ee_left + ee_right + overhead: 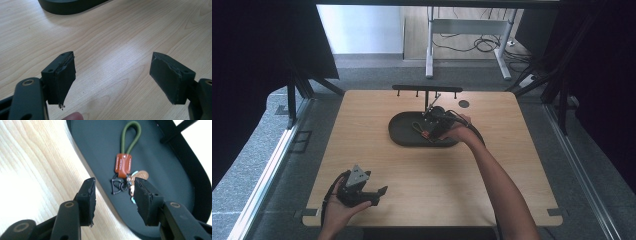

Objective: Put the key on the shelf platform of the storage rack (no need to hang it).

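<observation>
A keychain [124, 167] lies in the tray [175, 177] on the table [377, 165].

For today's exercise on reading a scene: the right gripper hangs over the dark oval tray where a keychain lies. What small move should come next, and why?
Probably lift the right gripper clear of the tray. Its jaws stand apart with nothing between the pads, and the keychain, green loop and orange tab, lies flat on the tray floor, seemingly already put down. The left gripper rests open over bare table.
</observation>
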Demonstrator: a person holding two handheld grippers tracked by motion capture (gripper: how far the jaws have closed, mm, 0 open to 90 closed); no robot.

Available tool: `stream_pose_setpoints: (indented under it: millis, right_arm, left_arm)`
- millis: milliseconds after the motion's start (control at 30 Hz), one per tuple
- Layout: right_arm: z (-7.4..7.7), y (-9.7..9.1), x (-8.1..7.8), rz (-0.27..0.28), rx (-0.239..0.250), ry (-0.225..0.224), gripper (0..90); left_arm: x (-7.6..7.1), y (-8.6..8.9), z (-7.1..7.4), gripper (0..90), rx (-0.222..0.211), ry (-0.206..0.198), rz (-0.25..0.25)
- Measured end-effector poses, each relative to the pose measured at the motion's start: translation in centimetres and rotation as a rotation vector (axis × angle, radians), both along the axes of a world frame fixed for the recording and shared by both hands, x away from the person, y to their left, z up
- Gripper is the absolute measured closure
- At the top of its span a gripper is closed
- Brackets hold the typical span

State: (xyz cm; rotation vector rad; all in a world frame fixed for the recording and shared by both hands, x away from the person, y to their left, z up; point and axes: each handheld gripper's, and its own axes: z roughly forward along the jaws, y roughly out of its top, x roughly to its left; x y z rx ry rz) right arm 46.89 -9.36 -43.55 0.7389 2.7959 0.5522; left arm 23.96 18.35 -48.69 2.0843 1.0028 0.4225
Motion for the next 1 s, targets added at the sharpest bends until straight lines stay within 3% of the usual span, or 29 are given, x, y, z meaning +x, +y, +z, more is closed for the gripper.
stream_pose_setpoints:
  millis: [200, 567, 1000]
  right_arm:
    - [0.2, -1.7, -1.5, -0.010, 0.031, -0.016, 52.2]
    - [0.4, -6.6, -5.9, -0.055, 0.127, -0.060, 51.2]
    - [-2.8, -12.9, -12.1, -0.147, 0.239, -0.068, 49.4]
  left_arm:
    - [-0.2, 0.1, -0.1, 21.1, 0.000, -0.002, 0.005]
    - [-0.8, 0.1, 0.0, 21.1, 0.010, -0.007, 0.018]
    - [-0.9, -0.1, 0.0, 21.1, 0.020, -0.008, 0.022]
